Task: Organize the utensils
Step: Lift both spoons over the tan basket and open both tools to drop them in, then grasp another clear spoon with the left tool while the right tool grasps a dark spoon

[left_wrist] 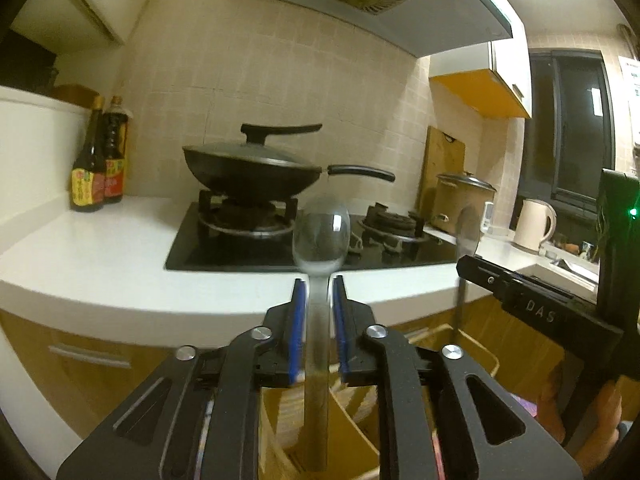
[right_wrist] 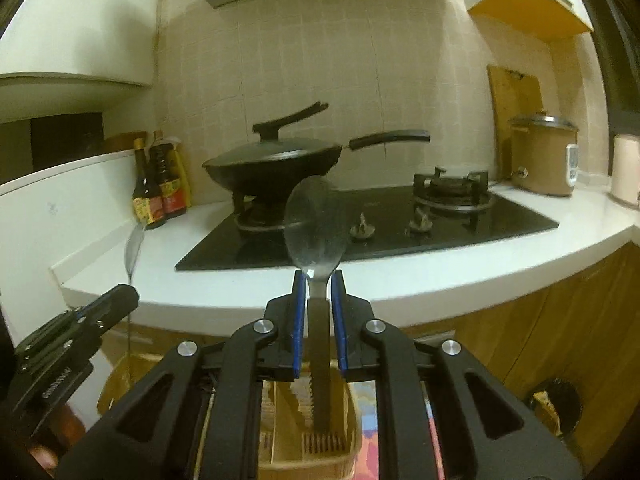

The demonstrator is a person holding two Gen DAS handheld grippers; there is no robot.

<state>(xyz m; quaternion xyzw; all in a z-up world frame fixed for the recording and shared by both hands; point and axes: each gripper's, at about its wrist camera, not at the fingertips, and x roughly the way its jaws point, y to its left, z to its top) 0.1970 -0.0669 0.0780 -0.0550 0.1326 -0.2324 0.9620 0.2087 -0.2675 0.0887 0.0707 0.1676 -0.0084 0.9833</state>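
My left gripper (left_wrist: 319,282) is shut on a steel spoon (left_wrist: 321,234), bowl up, with its handle running down over a tan utensil organizer (left_wrist: 352,440) below. My right gripper (right_wrist: 319,278) is shut on a second steel spoon (right_wrist: 314,224) with a dark handle, held upright over a slotted tan holder (right_wrist: 320,444). In the left wrist view the right gripper (left_wrist: 472,264) shows at the right with its spoon (left_wrist: 468,228). In the right wrist view the left gripper (right_wrist: 124,292) shows at the lower left with its spoon (right_wrist: 134,248).
A white counter (left_wrist: 100,248) carries a black gas hob (left_wrist: 240,248) with a lidded wok (left_wrist: 252,172). Sauce bottles (left_wrist: 100,160) stand at the left. A rice cooker (right_wrist: 544,156), cutting board (right_wrist: 514,96) and kettle (left_wrist: 534,224) are at the right. Wooden cabinet fronts (right_wrist: 560,340) are below.
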